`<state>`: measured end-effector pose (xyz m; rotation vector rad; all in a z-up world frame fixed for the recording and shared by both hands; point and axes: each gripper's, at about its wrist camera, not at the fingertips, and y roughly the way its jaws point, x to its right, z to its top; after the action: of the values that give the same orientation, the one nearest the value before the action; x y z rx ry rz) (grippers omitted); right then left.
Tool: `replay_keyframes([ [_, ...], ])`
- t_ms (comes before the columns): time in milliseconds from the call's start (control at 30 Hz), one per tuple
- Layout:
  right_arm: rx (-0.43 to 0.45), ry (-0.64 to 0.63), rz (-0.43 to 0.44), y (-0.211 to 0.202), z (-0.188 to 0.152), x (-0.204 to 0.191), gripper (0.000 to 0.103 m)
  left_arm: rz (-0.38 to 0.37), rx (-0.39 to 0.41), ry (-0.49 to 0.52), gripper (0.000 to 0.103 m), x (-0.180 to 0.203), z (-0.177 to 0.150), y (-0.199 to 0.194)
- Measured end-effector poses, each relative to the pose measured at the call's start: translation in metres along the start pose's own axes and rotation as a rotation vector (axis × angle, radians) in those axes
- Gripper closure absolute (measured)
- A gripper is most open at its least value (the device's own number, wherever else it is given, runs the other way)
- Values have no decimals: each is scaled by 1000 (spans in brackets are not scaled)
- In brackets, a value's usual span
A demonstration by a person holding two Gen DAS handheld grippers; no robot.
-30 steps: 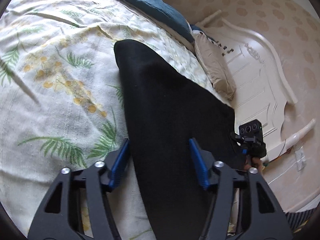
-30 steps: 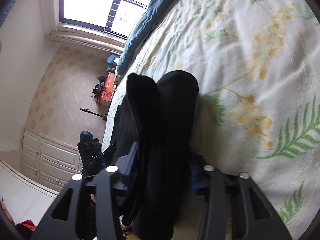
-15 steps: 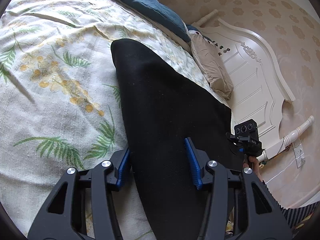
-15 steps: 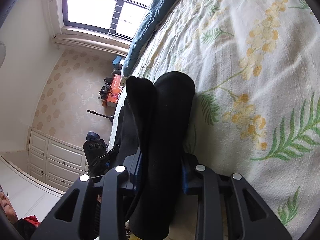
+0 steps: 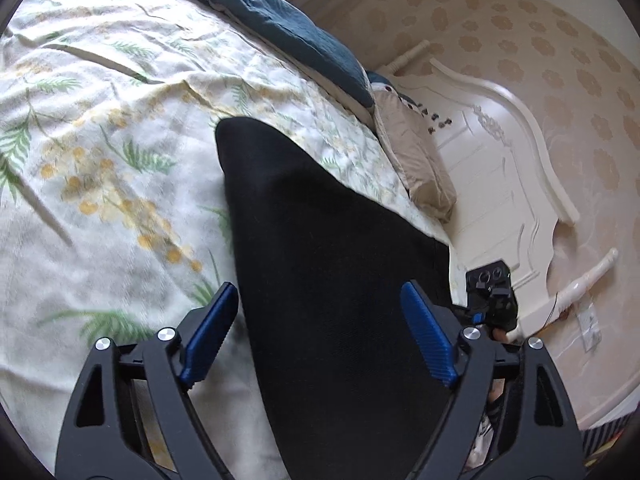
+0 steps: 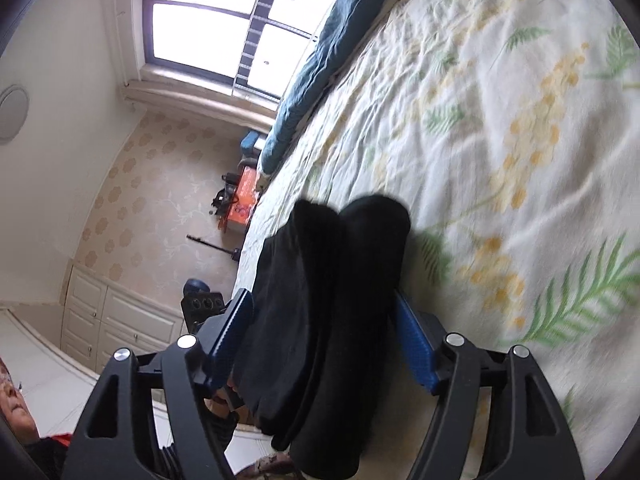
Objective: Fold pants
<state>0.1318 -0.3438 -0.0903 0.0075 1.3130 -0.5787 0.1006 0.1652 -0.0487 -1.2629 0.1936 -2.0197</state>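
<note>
The black pants [image 5: 320, 272] lie folded on the floral bedspread [image 5: 100, 160], tapering away from me. My left gripper [image 5: 320, 332] is open, its blue pads on either side of the near end of the cloth. In the right wrist view the pants [image 6: 340, 288] show as stacked folded layers at the bed's edge. My right gripper [image 6: 324, 340] is open, its pads straddling the thick fold without pinching it. The right gripper also shows in the left wrist view [image 5: 492, 296], beyond the pants.
A dark blue blanket [image 5: 280, 20] lies along the far side of the bed. A beige pillow [image 5: 420, 168] rests by the white headboard [image 5: 500, 168]. A window [image 6: 224, 28], white cabinets [image 6: 120, 320] and an orange box [image 6: 244, 196] stand beyond the bed's edge.
Both grippers have opened wider than half a second ago, letting go of the pants. The folded pants lie on the bed and have not moved much.
</note>
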Motion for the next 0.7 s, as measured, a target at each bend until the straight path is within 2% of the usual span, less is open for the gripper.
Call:
replay_keyframes([
  [100,6,28,6,7,13,5,32,3,-11,-28,20,-10,16,10],
  [267,-16,26,-21,27,31,4,30,41,-45,13,20,-10,35,28],
  [300,-15,26,-30,27,32,4,33,47,-47,16,20,-11,36,30],
  [333,-20,31,-49,27,33,6,45,57,-51,20,25,-12,37,32],
  [367,-30,40,-73,28,33,10,51,89,-59,29,36,-12,38,35],
  [400,-37,47,-79,28,33,14,62,108,-68,36,41,-12,37,37],
  [433,-45,52,-76,27,32,19,66,110,-76,43,45,-13,38,39],
  [467,-47,50,-74,25,31,20,67,101,-78,42,51,-12,38,40],
  [533,-48,41,-84,25,30,19,68,85,-93,27,56,-15,38,42],
  [700,-41,50,-76,25,32,21,68,90,-84,31,54,-14,37,44],
])
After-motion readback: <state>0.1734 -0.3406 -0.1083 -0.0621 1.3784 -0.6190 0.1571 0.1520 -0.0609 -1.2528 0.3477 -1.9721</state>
